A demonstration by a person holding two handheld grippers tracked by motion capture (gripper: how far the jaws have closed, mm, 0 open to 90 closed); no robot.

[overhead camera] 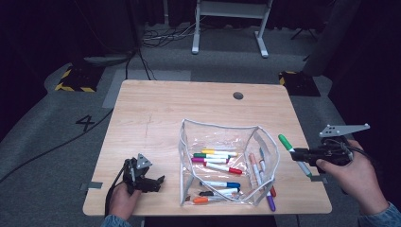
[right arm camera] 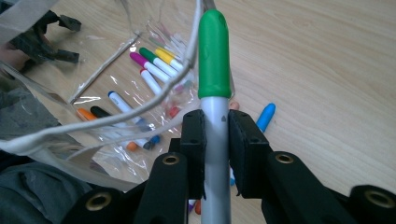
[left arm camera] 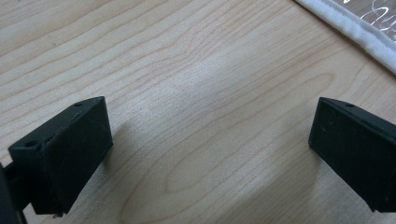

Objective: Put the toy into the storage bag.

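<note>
Green-capped marker (right arm camera: 214, 56) clamped in the right gripper (overhead camera: 302, 155), raised beside a clear pouch (overhead camera: 226, 163) of markers.

Clear plastic formed the open pouch, standing near the middle of the wooden table (overhead camera: 156, 113) with about a dozen loose markers (overhead camera: 217, 161) inside and beside it. To the right of the pouch, the right gripper's jaws pinched the grey barrel of the green-capped marker, cap pointing toward the pouch's white-edged rim. To the left of the pouch, the left gripper (left arm camera: 210, 154) rested low over bare wood with its jaws wide apart and nothing between them, not touching the pouch. With the pouch unsteadied, the marker's cap could have caught on the floppy rim and pushed the pouch over or aside; the smooth barrel might also have slid in the narrow pinch.
</note>
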